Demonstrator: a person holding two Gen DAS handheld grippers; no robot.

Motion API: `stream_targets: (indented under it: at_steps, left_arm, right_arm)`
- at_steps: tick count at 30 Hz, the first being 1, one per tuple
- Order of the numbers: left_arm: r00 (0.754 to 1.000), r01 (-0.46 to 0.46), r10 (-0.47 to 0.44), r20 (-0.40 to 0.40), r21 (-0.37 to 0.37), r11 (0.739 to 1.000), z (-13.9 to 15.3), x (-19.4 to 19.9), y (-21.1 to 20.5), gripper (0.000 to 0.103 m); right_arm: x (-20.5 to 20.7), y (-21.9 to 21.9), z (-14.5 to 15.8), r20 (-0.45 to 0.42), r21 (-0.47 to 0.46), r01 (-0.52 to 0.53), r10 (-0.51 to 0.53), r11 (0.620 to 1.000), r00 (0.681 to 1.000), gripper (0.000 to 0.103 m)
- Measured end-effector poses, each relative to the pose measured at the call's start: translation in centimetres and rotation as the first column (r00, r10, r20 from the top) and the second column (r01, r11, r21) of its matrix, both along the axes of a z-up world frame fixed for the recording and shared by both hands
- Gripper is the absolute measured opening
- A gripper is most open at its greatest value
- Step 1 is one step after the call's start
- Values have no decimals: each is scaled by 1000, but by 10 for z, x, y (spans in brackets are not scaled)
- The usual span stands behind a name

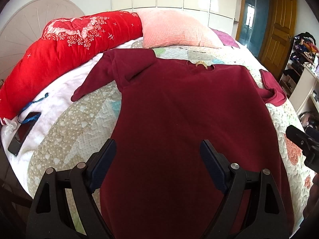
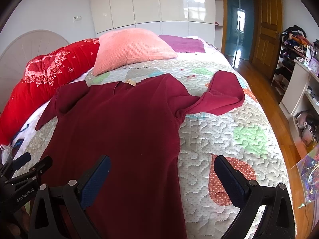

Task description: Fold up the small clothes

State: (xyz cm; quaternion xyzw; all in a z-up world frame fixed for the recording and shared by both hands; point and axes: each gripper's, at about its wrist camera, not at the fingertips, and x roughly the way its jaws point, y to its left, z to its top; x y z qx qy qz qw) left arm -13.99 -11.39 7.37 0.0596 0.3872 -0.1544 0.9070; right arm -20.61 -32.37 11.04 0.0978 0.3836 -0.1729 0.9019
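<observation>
Both tongs hang released, jaws wide: left gripper [image 1: 158, 157] above the maroon top's [image 1: 179, 109] lower body, right gripper [image 2: 162, 174] straddling its right edge. It lies flat, sleeves splayed ahead. Folding probably starts best by pinching both hem corners evenly. Beyond, quilted bedspread [image 2: 229, 119], red duvet [image 1: 59, 45] far left, pink pillow [image 2: 129, 49], wardrobe [image 2: 159, 4].

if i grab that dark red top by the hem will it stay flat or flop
Probably flop: the dark red top lies limp on the quilt, and its right sleeve is already doubled over. The fleecy-looking cloth likely grips rather than slides. Both grippers are open.
</observation>
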Motion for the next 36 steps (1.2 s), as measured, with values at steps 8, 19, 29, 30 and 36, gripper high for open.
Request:
stream_targets:
  at_steps: [8,19,29,30,36]
  left_arm:
    - [1000,7,-7,12,-1,1000,6,2,-3,86]
    - [1000,3,-3,18,10,1000,8,11,-9,86]
    - [1000,-3,3,1,4,1000,3,19,-7,86]
    - [1000,-3,3,-1,4,1000,3,20,-8,86]
    - [1000,-6,6,-12,2,1000,0,25,-7,86]
  right_arm:
    - [3,1,-1,-2,3,-3,3,1000,1000,103]
    - [13,-1,-1,-5,11,-6,6,1000,1000,103]
    - [23,1,-4,-17,6,-17,17,1000,1000,103]
    - [24,1,-5,-19,6,-18,19,1000,1000,103]
    - [31,4,-8,-29,9,-26,26,1000,999,103]
